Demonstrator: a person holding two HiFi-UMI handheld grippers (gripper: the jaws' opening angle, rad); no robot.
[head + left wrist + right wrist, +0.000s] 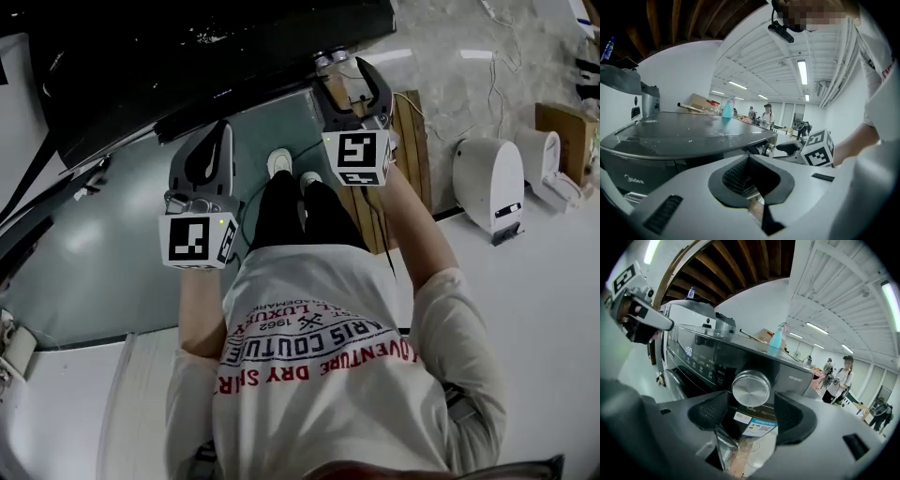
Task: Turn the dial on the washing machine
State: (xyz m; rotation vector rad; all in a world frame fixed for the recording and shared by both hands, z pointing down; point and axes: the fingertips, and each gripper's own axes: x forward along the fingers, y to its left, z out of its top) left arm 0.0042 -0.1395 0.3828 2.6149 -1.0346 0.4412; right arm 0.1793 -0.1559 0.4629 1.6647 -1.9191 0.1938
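stands facing a dark washing machine [187, 56], a gripper in each hand. holds the right gripper [342, 80] up at the front panel, jaws spread wide and pinching nothing. looks straight at the round silver dial [751, 389] in the right gripper view. sits at the right end of the panel, in the gap between the two dark pads [710, 411] and a little above them, touching neither. has a lit display [688, 351] further left on the same panel and two stickers [759, 427] just below.

holds the left gripper [221, 136] lower and to the left, level with the grey lid rather than the panel. jaws pressed together at the tips, nothing between them. catches the right gripper's marker cube [818, 149] off to the right in the left gripper view, close beside the machine's front corner.

carries a pale blue spray bottle [776, 341] upright on the machine's top, toward the back.

from the head view, white shoes [279, 161] on a grey-green mat [112, 253], toes toward the machine. wooden board [408, 159] on the floor just right of the feet, partly under the right forearm. two white machines [489, 183] further right on the pale floor, well apart from the washer. a few people [841, 376] far back in the room, too small to tell more.
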